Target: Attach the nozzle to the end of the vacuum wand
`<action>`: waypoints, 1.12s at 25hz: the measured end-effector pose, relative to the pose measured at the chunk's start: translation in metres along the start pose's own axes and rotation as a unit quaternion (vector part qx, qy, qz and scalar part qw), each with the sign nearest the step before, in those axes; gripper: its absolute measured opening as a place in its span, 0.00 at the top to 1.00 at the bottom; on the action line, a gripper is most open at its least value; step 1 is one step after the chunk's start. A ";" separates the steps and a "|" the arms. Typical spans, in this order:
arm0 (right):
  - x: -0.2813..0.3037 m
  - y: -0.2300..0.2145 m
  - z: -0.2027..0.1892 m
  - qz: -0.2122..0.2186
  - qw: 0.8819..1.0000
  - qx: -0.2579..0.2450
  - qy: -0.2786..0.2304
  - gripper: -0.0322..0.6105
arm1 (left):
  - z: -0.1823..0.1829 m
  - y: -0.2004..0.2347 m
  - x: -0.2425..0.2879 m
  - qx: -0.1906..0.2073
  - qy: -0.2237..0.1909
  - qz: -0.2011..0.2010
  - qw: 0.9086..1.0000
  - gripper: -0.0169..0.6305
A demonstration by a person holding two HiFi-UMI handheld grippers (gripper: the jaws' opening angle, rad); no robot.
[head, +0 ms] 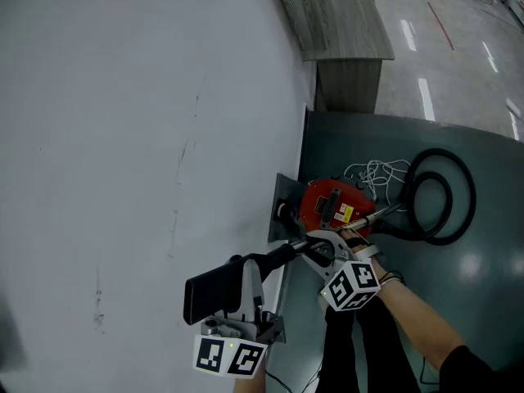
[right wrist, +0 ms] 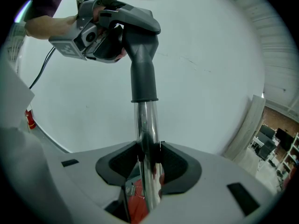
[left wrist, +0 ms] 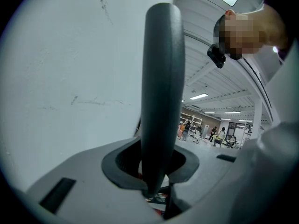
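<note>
R gripper [right wrist: 148, 153] clamps the chrome wand [right wrist: 145, 120] at lower centre, prob. to brace it. L gripper [left wrist: 156, 190] pinches the floor nozzle [right wrist: 140, 27] at upper left, w/ its neck sleeved over the wand end.

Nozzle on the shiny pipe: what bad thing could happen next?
1. The nozzle may sit only loosely over the wand; if the left gripper lets go too soon, it could drop off.
2. The wand is smooth and round, so it might slip or twist in the right gripper during a push.
3. The white cord lies loose by the hose and could snag.
</note>
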State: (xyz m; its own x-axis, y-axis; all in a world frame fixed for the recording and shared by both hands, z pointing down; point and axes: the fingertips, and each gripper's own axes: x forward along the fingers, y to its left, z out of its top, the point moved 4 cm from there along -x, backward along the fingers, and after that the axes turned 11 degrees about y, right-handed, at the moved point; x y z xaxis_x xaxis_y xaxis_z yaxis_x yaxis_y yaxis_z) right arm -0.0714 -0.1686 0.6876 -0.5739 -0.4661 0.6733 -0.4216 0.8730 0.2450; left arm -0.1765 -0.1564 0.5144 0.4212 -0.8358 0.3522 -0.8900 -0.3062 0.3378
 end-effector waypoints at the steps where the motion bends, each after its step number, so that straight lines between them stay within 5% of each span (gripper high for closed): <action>1: 0.000 0.000 0.000 0.000 1.000 0.000 0.000 0.70 | 0.000 0.000 0.000 0.001 -0.001 0.000 1.000 0.84; 6: -0.001 0.001 0.000 -0.007 1.000 0.005 -0.007 0.70 | -0.001 0.007 0.001 -0.024 -0.011 -0.002 1.000 0.84; 13: 0.000 0.003 -0.003 -0.018 1.000 -0.005 -0.011 0.71 | -0.008 0.032 0.000 -0.109 -0.021 -0.033 0.993 0.84; 18: -0.001 0.005 -0.003 -0.022 1.000 -0.016 -0.006 0.71 | -0.006 0.032 0.005 -0.106 -0.020 -0.046 0.993 0.84; 24: 0.000 0.007 -0.003 -0.024 1.000 -0.006 -0.004 0.71 | -0.007 0.013 0.004 -0.049 -0.026 -0.031 0.998 0.84; 28: -0.002 0.006 -0.003 -0.022 1.000 -0.005 -0.005 0.71 | -0.017 0.032 0.000 -0.121 -0.054 -0.035 0.991 0.84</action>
State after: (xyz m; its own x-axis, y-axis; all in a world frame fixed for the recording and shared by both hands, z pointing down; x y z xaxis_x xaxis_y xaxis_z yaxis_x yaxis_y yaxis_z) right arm -0.0709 -0.1619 0.6896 -0.5620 -0.5063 0.6541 -0.4408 0.8525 0.2811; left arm -0.2019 -0.1583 0.5397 0.4477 -0.8643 0.2291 -0.7860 -0.2583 0.5616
